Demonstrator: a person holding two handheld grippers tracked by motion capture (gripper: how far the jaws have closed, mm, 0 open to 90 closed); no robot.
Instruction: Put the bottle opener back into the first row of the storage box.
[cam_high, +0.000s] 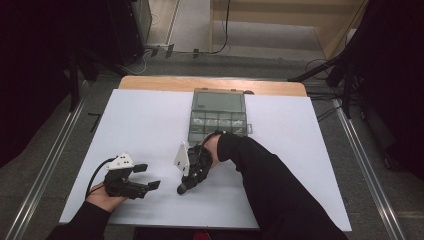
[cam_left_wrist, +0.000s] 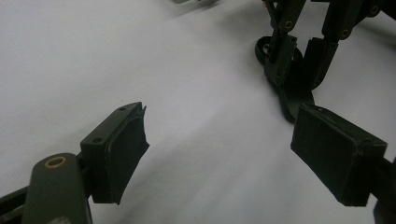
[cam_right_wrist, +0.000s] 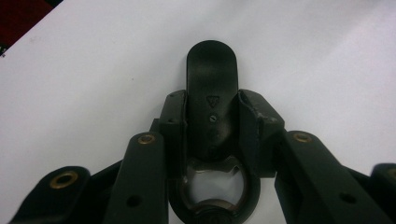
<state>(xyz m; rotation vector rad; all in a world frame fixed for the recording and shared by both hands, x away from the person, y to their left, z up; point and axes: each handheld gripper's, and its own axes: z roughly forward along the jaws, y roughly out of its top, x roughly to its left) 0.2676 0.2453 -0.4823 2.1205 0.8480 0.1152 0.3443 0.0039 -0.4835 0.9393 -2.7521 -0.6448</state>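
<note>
The right hand-held gripper (cam_right_wrist: 212, 121) was pinching a black bottle opener (cam_right_wrist: 212, 88) by its handle, low in the centre of the right gripper view, flat on the white desk (cam_high: 150, 125) — so the grasp looked done and the lift not yet begun. The left hand-held gripper (cam_left_wrist: 219, 154) stood spread and empty beside it. An open compartment box (cam_high: 218, 116) waited above centre in the high view.

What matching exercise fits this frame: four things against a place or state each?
Things:
1. bottle opener
2. left gripper
3. compartment box
4. right gripper

Place or state:
a. open, nothing between its fingers
b. lid up, at the table's far edge
c. shut on a black handle
d. flat on the white table, clamped by its handle

Pairs: 1-d, 2-a, 3-b, 4-c
</note>
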